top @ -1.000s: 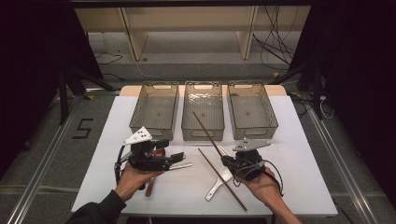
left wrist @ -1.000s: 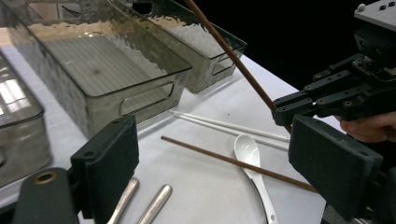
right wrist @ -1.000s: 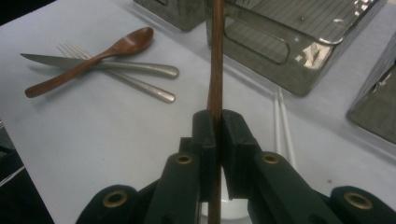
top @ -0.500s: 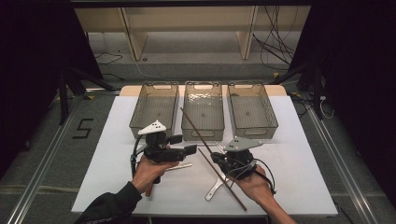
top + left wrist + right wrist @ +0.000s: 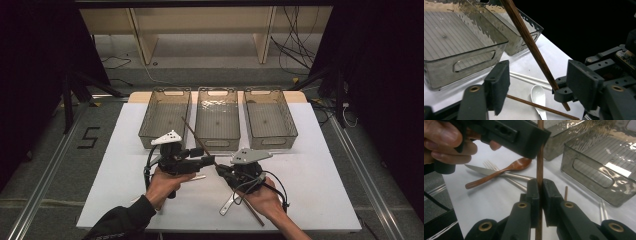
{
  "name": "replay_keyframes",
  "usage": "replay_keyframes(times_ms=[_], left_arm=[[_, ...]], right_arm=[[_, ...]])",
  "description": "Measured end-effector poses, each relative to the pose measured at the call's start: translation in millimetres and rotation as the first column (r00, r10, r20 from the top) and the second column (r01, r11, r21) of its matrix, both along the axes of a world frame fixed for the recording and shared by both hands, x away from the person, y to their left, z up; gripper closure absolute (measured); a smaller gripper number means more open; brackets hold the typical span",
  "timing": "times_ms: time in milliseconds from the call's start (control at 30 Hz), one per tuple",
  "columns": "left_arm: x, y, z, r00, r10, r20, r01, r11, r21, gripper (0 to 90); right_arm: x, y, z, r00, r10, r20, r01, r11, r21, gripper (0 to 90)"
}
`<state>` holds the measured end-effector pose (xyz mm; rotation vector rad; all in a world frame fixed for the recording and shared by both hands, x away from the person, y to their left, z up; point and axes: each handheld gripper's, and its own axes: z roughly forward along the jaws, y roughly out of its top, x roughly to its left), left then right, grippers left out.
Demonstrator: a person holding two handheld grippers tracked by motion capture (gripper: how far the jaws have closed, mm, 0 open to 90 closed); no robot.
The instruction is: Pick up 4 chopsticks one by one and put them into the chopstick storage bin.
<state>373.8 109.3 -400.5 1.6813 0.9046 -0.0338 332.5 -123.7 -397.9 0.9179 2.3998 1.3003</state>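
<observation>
Right gripper (image 5: 220, 170), lower centre-right of the high view: jaws clamped on a long dark-brown wooden chopstick (image 5: 197, 140). The stick rises from the grip up and left, its far end over the front wall of the left-hand clear smoky plastic bin (image 5: 165, 112). In the right gripper view the black jaws (image 5: 539, 195) pinch the stick, which runs straight up the middle of the frame.

Left gripper (image 5: 209, 161), lower centre-left of the high view: jaws parted, and they have just been closing. In the left gripper view the same chopstick (image 5: 529, 42) slants between its two pads (image 5: 499, 85); clear gaps on both sides, so no contact. The other gripper's black jaw block (image 5: 564, 91) holds the stick's lower end at right of that frame.

On the white table (image 5: 320, 200):
- second dark wooden chopstick (image 5: 541, 107), flat, lower centre of the left gripper view
- white ceramic spoon (image 5: 539, 98), just above it
- pale thin sticks (image 5: 529, 78), near the bin fronts
- brown wooden spoon (image 5: 499, 173), metal knife (image 5: 484, 171) and metal fork (image 5: 506, 180), overlapping, left centre of the right gripper view

Middle bin (image 5: 217, 115) and right bin (image 5: 269, 116) stand in a row with the first, upper part of the table.
</observation>
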Motion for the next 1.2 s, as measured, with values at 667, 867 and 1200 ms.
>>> replay_keyframes(times_ms=[667, 867, 1200], left_arm=[[-0.4, 3.7, -1.9, 0.9983, -0.053, -0.024, 0.051, 0.9961, -0.073, 73.1], [-0.5, 3.8, -0.7, 0.9959, -0.075, -0.049, 0.070, 0.9922, -0.103, 80.6], [5.4, 16.9, 7.7, 0.9978, -0.050, -0.044, 0.047, 0.9977, -0.049, 83.4]], right_arm=[[-2.8, 6.3, -2.6, 0.9993, 0.038, 0.005, -0.039, 0.998, 0.042, 84.5], [-2.7, 6.0, -3.9, 0.9991, 0.042, 0.008, -0.043, 0.998, 0.047, 83.0], [0.1, -7.6, -0.2, 0.9990, 0.037, -0.025, -0.036, 0.997, 0.063, 61.2]])
